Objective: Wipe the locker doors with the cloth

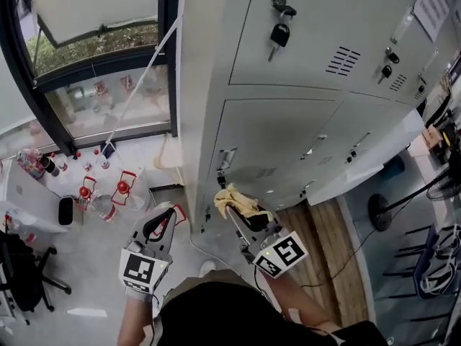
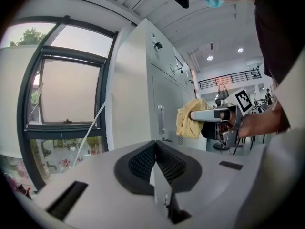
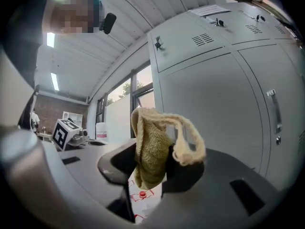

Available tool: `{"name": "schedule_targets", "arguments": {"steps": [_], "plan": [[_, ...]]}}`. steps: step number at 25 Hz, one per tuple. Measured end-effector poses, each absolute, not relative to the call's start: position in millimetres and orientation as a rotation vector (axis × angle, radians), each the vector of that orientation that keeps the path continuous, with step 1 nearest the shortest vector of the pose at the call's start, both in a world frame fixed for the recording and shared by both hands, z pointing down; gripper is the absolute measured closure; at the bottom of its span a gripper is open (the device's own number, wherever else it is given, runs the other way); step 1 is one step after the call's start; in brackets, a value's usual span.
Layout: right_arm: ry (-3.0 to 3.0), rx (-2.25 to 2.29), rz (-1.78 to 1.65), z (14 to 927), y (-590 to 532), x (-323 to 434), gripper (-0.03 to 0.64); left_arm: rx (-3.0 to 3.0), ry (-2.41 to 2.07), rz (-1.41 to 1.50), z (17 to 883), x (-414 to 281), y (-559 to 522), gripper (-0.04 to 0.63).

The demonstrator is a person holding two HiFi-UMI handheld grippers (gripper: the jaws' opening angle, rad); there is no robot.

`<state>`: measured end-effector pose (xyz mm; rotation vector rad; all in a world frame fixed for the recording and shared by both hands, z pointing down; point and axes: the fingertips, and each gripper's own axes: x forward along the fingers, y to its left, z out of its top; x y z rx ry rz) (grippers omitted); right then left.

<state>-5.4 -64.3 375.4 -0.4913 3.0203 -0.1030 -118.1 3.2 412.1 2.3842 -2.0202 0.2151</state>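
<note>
Right gripper (image 1: 243,216): clenched on the yellow cloth (image 1: 235,199). Its jaws pinch a bunched fold, and a loose loop of the cloth flops over the jaw on the 3 o'clock side in the right gripper view.
Left gripper (image 1: 164,220): jaws pressed together, pad against pad, with nothing between them. It is held in the air at about 7 o'clock in the head view, away from the lockers.
Cloth position: at the tip of the right gripper, up against the lower locker door (image 1: 288,139) near that door's 7 o'clock corner. No view settles whether it touches the metal or is just beside it.
Lockers: a grey metal bank filling the head view from 12 to 3 o'clock, with vent slots and small locks on the doors.
Upper door (image 1: 310,42): a key (image 1: 279,34) hangs from its lock at 12 o'clock.
Paper notice (image 1: 431,4): stuck on a door at 2 o'clock.
Window (image 1: 101,85): dark-framed, at 10 o'clock, with greenery outside.
Floor (image 1: 94,265): pale, with small red-and-white items (image 1: 86,190) at 9 o'clock near the window. A strip of wooden boards (image 1: 328,236) runs along the locker base at 5 o'clock.
Room: a black office chair (image 1: 21,280) at 8 o'clock and a round fan base (image 1: 380,211) at 4 o'clock.
</note>
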Motion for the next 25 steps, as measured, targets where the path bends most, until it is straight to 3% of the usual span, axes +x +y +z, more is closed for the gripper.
{"name": "schedule_targets", "arguments": {"steps": [25], "plan": [[2.725, -0.703, 0.282, 228.3, -131.8, -52.2, 0.472, 2.763, -1.701, 0.138, 341.5, -133.6, -123.3, 0.584]]}}
